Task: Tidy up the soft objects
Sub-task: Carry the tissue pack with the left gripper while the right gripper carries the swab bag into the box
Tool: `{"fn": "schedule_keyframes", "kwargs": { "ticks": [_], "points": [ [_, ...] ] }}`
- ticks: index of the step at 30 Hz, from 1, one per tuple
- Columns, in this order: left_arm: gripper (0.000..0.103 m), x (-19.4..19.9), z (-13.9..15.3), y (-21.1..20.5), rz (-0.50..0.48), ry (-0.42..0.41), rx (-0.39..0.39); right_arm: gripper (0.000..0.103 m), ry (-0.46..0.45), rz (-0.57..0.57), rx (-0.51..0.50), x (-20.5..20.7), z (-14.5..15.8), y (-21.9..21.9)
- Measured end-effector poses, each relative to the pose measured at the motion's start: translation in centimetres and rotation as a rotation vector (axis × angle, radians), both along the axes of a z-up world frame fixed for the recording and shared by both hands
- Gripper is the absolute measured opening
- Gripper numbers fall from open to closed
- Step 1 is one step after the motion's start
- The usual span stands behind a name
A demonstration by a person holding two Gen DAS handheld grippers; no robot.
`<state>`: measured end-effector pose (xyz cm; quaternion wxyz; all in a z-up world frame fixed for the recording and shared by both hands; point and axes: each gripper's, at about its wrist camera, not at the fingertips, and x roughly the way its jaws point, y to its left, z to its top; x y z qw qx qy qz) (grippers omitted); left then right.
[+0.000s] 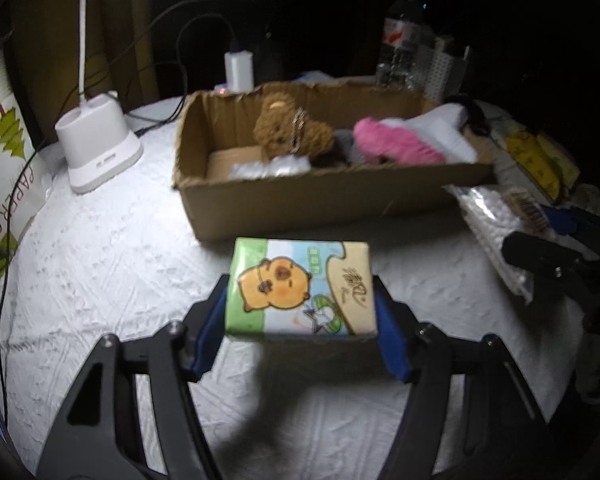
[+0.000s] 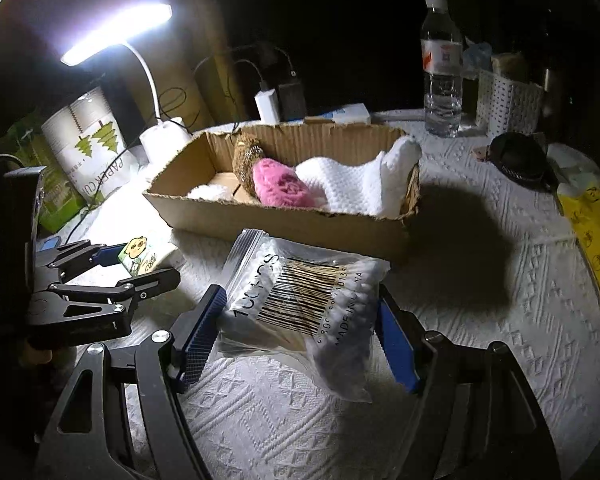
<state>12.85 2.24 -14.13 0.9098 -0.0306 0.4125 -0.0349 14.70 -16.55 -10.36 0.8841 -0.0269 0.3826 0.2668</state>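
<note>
A tissue pack [image 1: 300, 288] printed with a cartoon bear sits between the blue pads of my left gripper [image 1: 300, 292], which is shut on its two sides just above the white tablecloth. The right wrist view shows the same left gripper [image 2: 144, 264] and tissue pack [image 2: 150, 256] at the left. My right gripper [image 2: 300, 300] is shut on a clear zip bag of cotton swabs [image 2: 300, 300], whose lower end droops. Behind both lies an open cardboard box [image 2: 284, 224] holding a brown teddy [image 1: 288, 128], a pink plush [image 2: 280, 184] and a white towel [image 2: 352, 184].
A lit desk lamp [image 2: 116, 36] with a white base [image 1: 100, 152] stands at the back left beside a sleeve of paper cups [image 2: 88, 136]. A water bottle [image 2: 442, 68], a white basket [image 2: 508, 100], a black pouch [image 2: 516, 160] and a yellow pack [image 2: 596, 240] occupy the right side.
</note>
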Motion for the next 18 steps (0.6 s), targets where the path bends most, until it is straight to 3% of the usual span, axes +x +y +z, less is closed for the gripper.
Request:
{"fn": "schedule_keyframes", "kwargs": {
  "ticks": [18],
  "points": [
    [0.066, 1.2, 6.9, -1.3, -0.004, -0.138, 0.006, 0.076, -0.100, -0.002, 0.039, 2.1, 3.9, -1.5]
  ]
}}
